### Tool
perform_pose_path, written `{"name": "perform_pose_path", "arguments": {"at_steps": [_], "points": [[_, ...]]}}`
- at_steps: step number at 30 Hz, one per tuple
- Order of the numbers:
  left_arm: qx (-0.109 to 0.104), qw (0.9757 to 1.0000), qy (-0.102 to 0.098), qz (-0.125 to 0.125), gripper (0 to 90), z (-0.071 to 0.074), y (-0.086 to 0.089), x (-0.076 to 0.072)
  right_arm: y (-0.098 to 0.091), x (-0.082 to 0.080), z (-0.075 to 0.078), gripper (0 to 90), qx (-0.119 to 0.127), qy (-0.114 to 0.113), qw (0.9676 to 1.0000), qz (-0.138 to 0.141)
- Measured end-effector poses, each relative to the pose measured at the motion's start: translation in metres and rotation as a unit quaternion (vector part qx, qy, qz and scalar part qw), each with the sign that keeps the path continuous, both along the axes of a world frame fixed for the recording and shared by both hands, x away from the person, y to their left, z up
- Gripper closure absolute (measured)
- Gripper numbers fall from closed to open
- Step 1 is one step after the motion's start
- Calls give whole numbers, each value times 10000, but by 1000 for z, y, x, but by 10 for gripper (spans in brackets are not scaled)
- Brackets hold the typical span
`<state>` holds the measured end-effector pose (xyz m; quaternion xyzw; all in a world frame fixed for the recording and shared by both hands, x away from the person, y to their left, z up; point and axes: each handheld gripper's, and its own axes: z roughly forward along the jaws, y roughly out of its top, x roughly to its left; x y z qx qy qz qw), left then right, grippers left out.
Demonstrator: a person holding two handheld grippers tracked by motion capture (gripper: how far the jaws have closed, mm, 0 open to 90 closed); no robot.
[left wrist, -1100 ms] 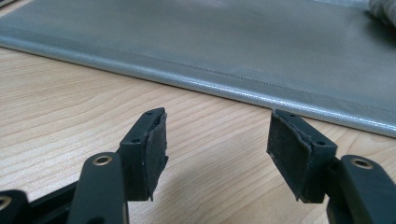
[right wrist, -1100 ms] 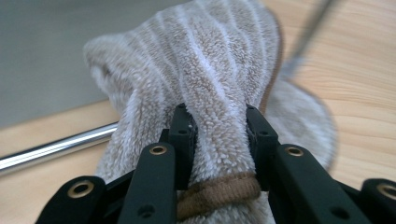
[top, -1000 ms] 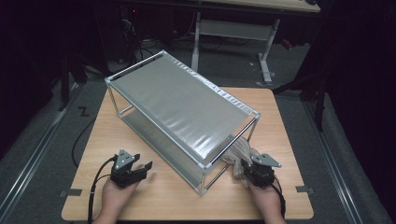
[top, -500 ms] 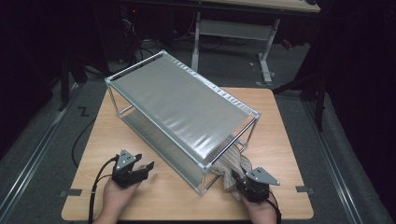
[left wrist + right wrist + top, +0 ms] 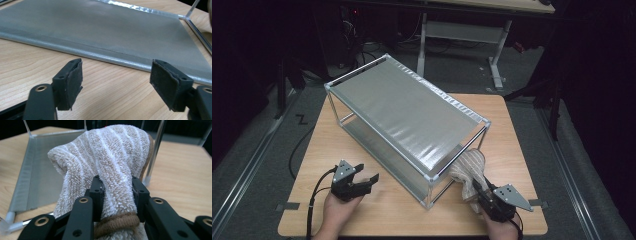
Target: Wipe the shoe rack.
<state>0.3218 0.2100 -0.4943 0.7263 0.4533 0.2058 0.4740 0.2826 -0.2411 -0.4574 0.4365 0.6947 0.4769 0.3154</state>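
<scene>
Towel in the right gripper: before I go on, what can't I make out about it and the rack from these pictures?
- Towel: its lower end drops below the right gripper view's bottom edge, behind the right gripper clamped on it; full length unclear.
- High view: the towel is small and dim, so whether it touches the rack post is unclear.
- Left gripper view: the lower shelf runs off the picture's edges, past the open left gripper.

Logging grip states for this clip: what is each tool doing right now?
Left tool: open, nothing between its jaws, which have just been opening.
Right tool: shut on the striped towel.
</scene>
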Motion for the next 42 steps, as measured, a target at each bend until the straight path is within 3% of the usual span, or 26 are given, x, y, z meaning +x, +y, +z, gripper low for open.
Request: {"name": "perform_pose_path", "arguments": {"at_steps": [6,19,23,30,34,37,42], "points": [[49,10000,17,-84,176,-1,-5,-1,-6,-9,11,691,128,-331,9993,-76],[-57,9998,28,-178,175,-3,-6,0,-20,-21,25,692,393,-726,9959,-367],[-52,9998,8,-188,181,-3,-7,-1,-24,-27,32,692,504,-997,9925,-502],[-21,9998,-27,-186,184,-3,-7,-1,-28,-39,51,691,820,-1713,9799,-604],[-17,9998,-39,-183,185,-2,-7,-1,-22,-39,63,689,958,-1857,9767,-487],[10,9998,-58,-196,184,-2,-6,-1,-12,-37,71,687,1035,-1852,9767,-327],[-8,9998,-74,-196,185,-2,-6,-2,10,-30,79,685,950,-1707,9807,22]]}}
